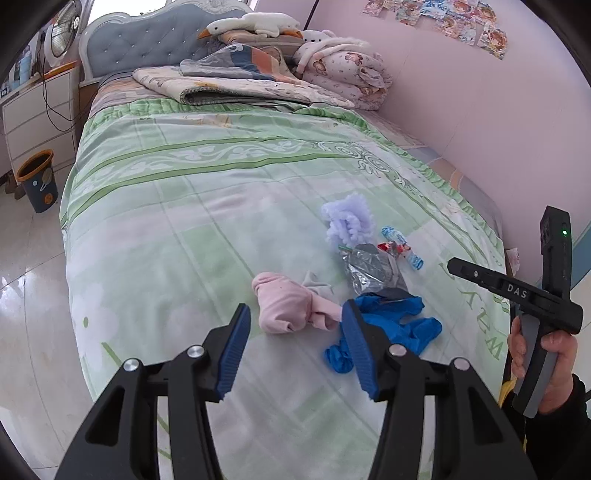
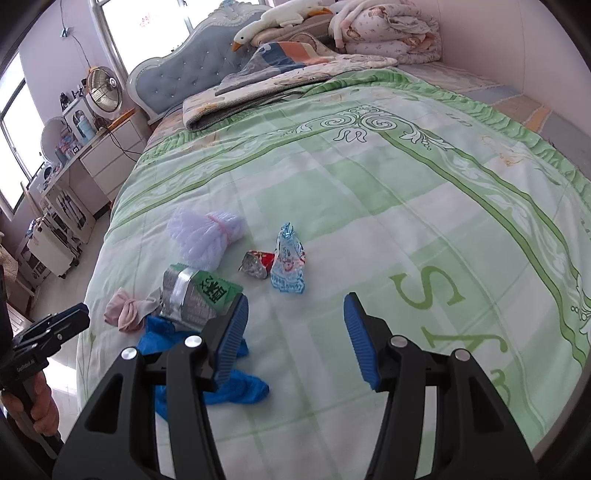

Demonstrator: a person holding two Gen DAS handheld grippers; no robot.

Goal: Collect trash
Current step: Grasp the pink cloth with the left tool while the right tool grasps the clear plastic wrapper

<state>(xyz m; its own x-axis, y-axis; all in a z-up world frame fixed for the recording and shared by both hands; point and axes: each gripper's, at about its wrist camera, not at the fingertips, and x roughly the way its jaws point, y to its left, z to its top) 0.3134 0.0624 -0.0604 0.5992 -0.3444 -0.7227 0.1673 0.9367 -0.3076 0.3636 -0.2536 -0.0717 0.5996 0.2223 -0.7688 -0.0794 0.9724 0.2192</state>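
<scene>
Trash lies on the green bedspread (image 1: pixel 207 206): a blue glove (image 1: pixel 402 325) (image 2: pixel 236 384), a silver and green snack bag (image 1: pixel 369 269) (image 2: pixel 195 295), a small red wrapper (image 1: pixel 391 248) (image 2: pixel 258 263), a light blue wrapper (image 1: pixel 406 243) (image 2: pixel 288 262), a lilac foam net (image 1: pixel 347 221) (image 2: pixel 207 236) and a pink sock (image 1: pixel 284 306) (image 2: pixel 123 312). My left gripper (image 1: pixel 295 350) is open and empty, just short of the sock and glove. My right gripper (image 2: pixel 295 339) is open and empty over bare bedspread, right of the glove and bag.
An orange-rimmed dark waste bin (image 1: pixel 37 181) stands on the tiled floor left of the bed. Folded quilts (image 1: pixel 236 85) and a plush goose (image 1: pixel 251 24) lie at the headboard. A white drawer unit (image 1: pixel 37 118) stands at left. A pink wall (image 1: pixel 461 110) runs along the bed's right side.
</scene>
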